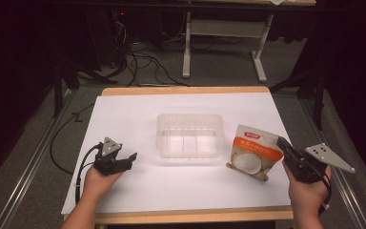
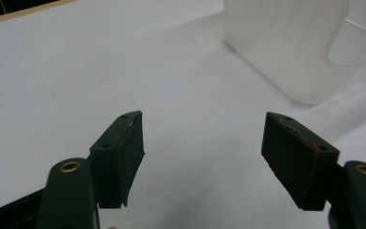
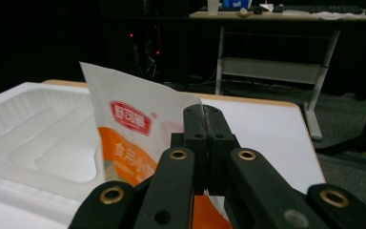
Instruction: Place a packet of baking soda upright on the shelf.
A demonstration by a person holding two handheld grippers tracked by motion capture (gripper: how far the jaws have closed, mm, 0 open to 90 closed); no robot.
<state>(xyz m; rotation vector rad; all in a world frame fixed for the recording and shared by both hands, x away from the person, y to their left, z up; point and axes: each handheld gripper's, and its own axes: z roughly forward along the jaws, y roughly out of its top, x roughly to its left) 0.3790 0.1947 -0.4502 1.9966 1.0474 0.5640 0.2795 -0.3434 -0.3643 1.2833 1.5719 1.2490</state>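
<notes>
A: With the table [image 1: 124, 191] seen from above, where's the left gripper [image 1: 124, 161]?

B: About 8 o'clock, resting on the white surface, jaws apart, nothing between them.

A: Right gripper [image 1: 282, 143]?

B: About 4 o'clock, jaws clamped together on the edge of the pouch [image 1: 251, 151]. The pouch is tilted, its lower corner near the table.

A: Farther out?

B: Clear tray [image 1: 188, 134] at centre, just left of the pouch, at 9 o'clock from it.

White table [image 1: 138, 191] with wooden edge; behind it, grey carpet with black cables [image 1: 143, 64] and a white-legged desk [image 1: 224, 28].
</notes>
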